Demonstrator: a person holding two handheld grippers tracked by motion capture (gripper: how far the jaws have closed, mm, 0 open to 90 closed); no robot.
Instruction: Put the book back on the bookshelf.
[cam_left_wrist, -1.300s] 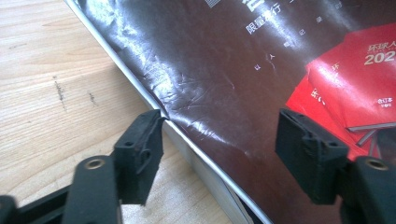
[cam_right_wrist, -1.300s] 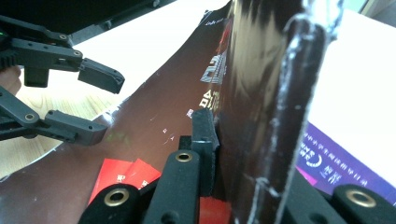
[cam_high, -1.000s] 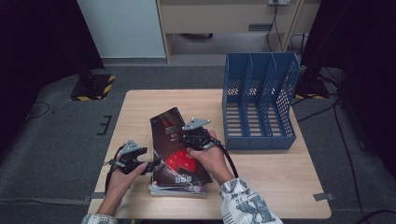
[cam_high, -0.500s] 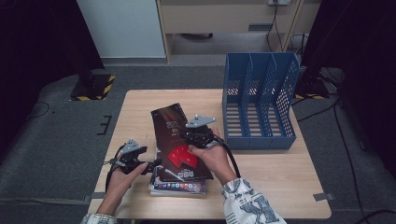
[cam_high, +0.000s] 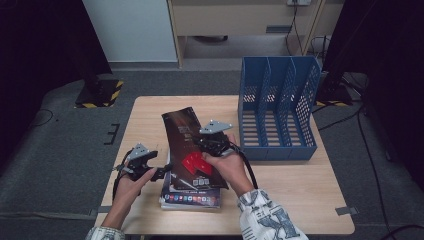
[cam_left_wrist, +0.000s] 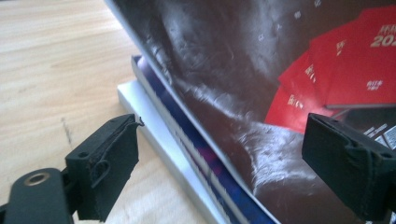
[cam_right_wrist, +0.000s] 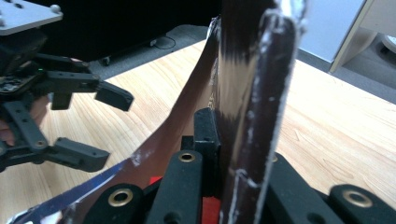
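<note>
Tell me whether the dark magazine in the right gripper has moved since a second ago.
Yes. The dark magazine, clamped by the right gripper, has lifted off the stack and swung slightly toward the blue file rack.

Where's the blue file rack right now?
In the high view, the blue file rack stands upright at the table's far right, just right of the right gripper and dark magazine.
</note>
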